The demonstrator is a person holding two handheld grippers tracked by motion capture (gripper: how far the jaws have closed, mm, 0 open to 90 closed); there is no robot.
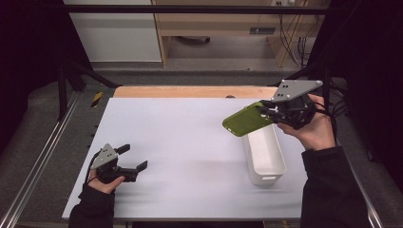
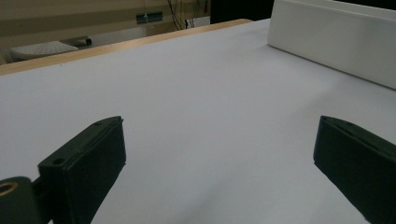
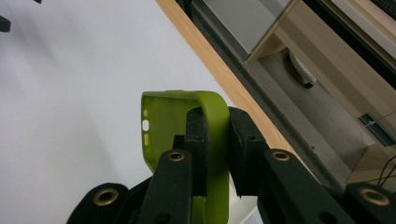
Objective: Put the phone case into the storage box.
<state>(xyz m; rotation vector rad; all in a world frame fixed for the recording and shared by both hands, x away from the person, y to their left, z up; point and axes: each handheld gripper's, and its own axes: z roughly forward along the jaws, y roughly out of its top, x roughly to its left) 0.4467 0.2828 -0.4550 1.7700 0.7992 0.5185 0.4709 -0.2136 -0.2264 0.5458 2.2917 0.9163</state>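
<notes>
Nearest, the left gripper [image 1: 130,160] rested low over the white table [image 1: 190,142], jaws spread wide with nothing between them. Farther off, the right gripper [image 1: 266,113] pinched one side wall of a green phone case [image 1: 247,119], held tilted in the air just above the white bin [image 1: 264,156].

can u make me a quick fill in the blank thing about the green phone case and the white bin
1. The right gripper is shut on the wall of a ____ phone case.
2. The phone case is held in the air above the far end of the white ____ on the table.
3. The left gripper rests near the table's left edge with its jaws ____ and nothing between them.

Missing words: green; bin; open
</notes>
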